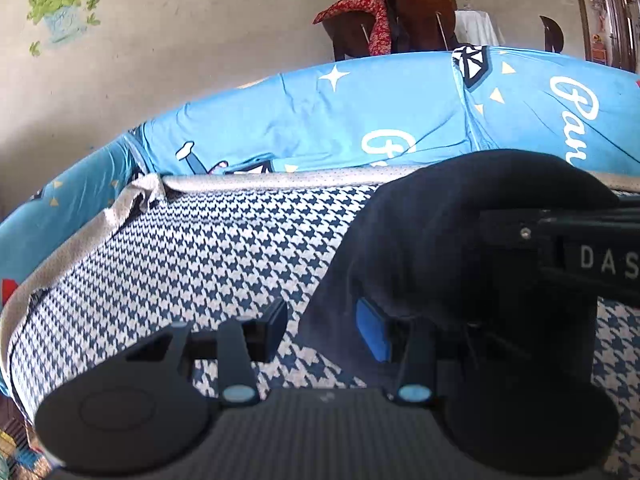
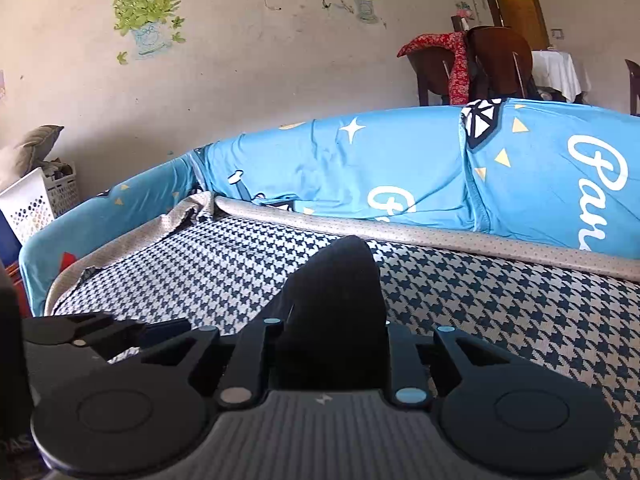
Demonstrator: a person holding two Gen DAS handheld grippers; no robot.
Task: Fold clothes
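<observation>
Both grippers over a houndstooth cushion [image 2: 500, 292], blue sofa back [image 2: 360, 168] at 12 o'clock. Right gripper [image 2: 332, 344] clamped on a bunched black garment [image 2: 336, 300] rising between its jaws. Left gripper [image 1: 324, 330] parted; same garment at 3 o'clock draped over its blue-padded finger [image 1: 372, 328]; grip unclear.

The left gripper [image 1: 326, 330] has its jaws partly apart above a houndstooth bed cover [image 1: 208, 248]. A dark garment [image 1: 460, 216] hangs over the right-hand jaw, whose blue pad [image 1: 374, 330] shows beneath the cloth; whether the jaws pinch the fabric cannot be told. The left-hand jaw stands bare over the cover. To the right of the jaws, touching the garment, sits the other gripper's black body [image 1: 568, 256]. Beyond the jaws a blue printed cushion [image 1: 360, 112] lines the bed's far edge.
</observation>
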